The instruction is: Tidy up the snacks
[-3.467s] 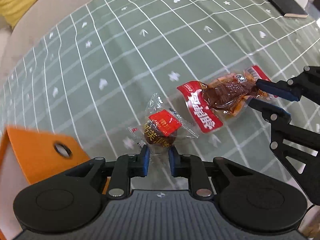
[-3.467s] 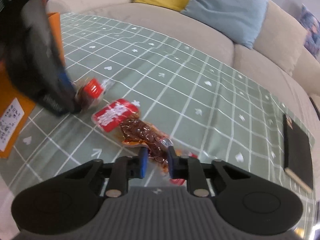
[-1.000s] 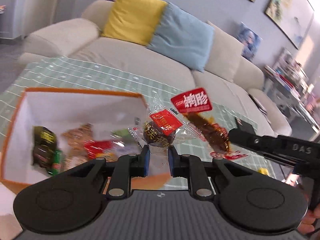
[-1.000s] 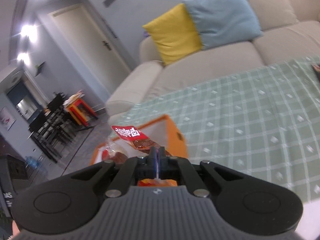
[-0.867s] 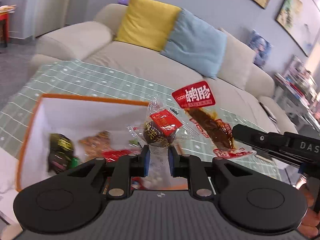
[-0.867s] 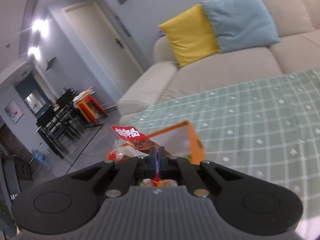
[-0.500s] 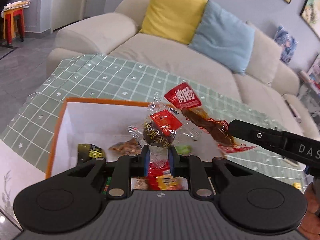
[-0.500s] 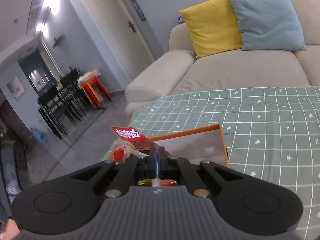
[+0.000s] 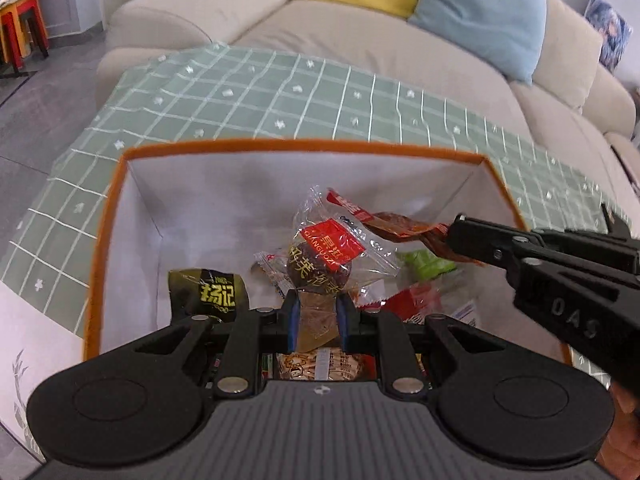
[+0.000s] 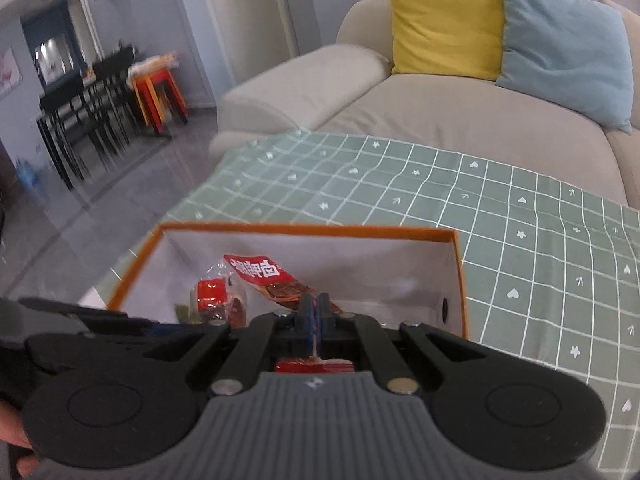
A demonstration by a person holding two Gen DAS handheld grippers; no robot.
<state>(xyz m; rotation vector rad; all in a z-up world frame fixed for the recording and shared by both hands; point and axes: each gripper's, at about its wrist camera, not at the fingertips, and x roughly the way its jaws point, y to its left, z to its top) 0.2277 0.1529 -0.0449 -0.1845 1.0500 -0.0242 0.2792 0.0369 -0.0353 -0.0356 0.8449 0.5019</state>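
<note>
An orange box (image 9: pixel 304 146) with white inner walls stands on the green checked cloth and holds several snack packs. Over its opening, my left gripper (image 9: pixel 318 306) is shut on a clear pack with a red label and a dark round snack (image 9: pixel 322 258). The right gripper (image 9: pixel 460 240) reaches in from the right, shut on a long red pack of brown meat (image 9: pixel 404 226). In the right wrist view that gripper (image 10: pixel 315 308) pinches the meat pack (image 10: pixel 260 270) above the box (image 10: pixel 304 232), with the round snack pack (image 10: pixel 212 298) to its left.
Inside the box lie a dark green pack (image 9: pixel 206 294), a light green pack (image 9: pixel 426 262) and red wrappers (image 9: pixel 416 300). A beige sofa (image 9: pixel 360 36) with yellow (image 10: pixel 444 20) and blue cushions (image 10: pixel 560 44) borders the far edge of the table (image 10: pixel 520 220). Dark chairs and red stools (image 10: pixel 158 88) stand at left.
Both grippers have moved over the orange box and tilted downward with their packs. The box opening now fills the left wrist view, and the right gripper has closed in beside the left one.
</note>
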